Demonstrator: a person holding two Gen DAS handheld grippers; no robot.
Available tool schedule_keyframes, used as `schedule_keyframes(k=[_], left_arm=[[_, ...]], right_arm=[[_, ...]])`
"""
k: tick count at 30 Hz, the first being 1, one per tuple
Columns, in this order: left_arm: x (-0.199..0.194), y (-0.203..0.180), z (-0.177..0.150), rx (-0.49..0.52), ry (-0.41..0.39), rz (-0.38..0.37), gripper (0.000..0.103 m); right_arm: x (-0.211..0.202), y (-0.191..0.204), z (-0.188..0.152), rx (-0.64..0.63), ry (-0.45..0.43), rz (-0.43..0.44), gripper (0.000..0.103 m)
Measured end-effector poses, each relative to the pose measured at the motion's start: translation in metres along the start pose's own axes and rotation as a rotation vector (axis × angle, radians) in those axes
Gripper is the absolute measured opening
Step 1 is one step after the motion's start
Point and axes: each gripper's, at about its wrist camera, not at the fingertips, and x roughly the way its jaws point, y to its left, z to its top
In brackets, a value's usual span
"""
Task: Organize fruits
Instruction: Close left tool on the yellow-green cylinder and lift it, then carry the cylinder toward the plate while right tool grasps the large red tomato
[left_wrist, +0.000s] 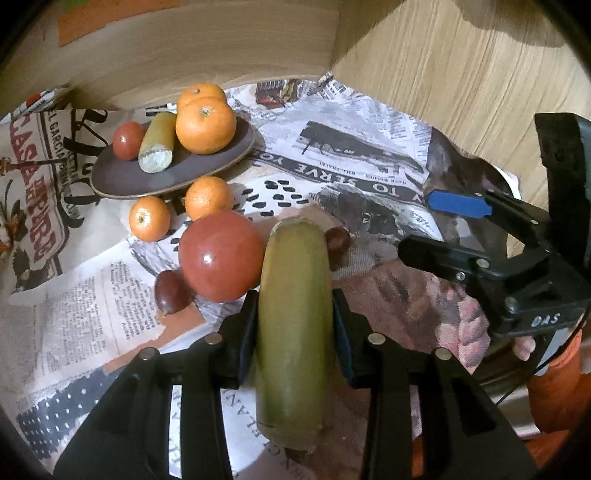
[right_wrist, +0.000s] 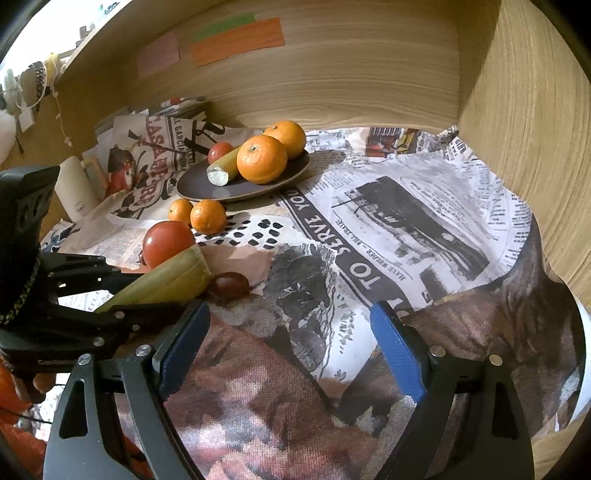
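My left gripper (left_wrist: 295, 332) is shut on a long green-yellow cane piece (left_wrist: 293, 332), held above the cloth; it also shows in the right wrist view (right_wrist: 166, 280). A dark plate (left_wrist: 129, 177) at the back left holds two oranges (left_wrist: 205, 123), a small tomato (left_wrist: 127, 140) and another cane piece (left_wrist: 157, 144). Two small oranges (left_wrist: 149, 218) lie in front of the plate. A big red tomato (left_wrist: 219, 254) and two brown chestnuts (left_wrist: 171, 291) lie by the held piece. My right gripper (right_wrist: 291, 347) is open and empty over the cloth.
A newspaper-print cloth (right_wrist: 406, 229) covers the table. Wooden walls (right_wrist: 332, 74) close the back and the right side (right_wrist: 535, 147). A white roll (right_wrist: 75, 188) stands at the far left.
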Motion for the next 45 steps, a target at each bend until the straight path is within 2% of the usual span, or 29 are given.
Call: schedule_keyframes(k=[5, 9, 14, 22, 31, 35, 37, 40, 45], left_arm=[[-0.027, 0.010, 0.002, -0.039, -0.062, -0.004, 0.037], [-0.052, 0.028, 0.005, -0.072, -0.125, 0.038, 0.037], [-0.073, 0.057, 0.003, -0.119, -0.166, 0.089, 0.037], [-0.083, 0.102, -0.010, -0.185, -0.175, 0.174, 0.037], [-0.084, 0.132, -0.026, -0.231, -0.160, 0.189, 0.037], [-0.084, 0.135, -0.028, -0.234, -0.163, 0.188, 0.037], [-0.083, 0.136, -0.029, -0.233, -0.164, 0.186, 0.037], [-0.083, 0.136, -0.029, -0.235, -0.164, 0.186, 0.037], [-0.084, 0.135, -0.027, -0.235, -0.169, 0.184, 0.037]], right_arm=[[-0.001, 0.007, 0.008, -0.015, -0.015, 0.015, 0.087], [0.003, 0.019, 0.016, -0.043, -0.018, 0.035, 0.087], [0.012, 0.038, 0.023, -0.081, -0.013, 0.072, 0.087], [0.036, 0.071, 0.034, -0.134, 0.021, 0.116, 0.087], [0.062, 0.092, 0.035, -0.152, 0.073, 0.143, 0.086], [0.069, 0.094, 0.035, -0.146, 0.102, 0.153, 0.069], [0.072, 0.094, 0.034, -0.142, 0.117, 0.162, 0.065], [0.075, 0.095, 0.034, -0.149, 0.139, 0.171, 0.050], [0.078, 0.092, 0.034, -0.130, 0.145, 0.184, 0.047]])
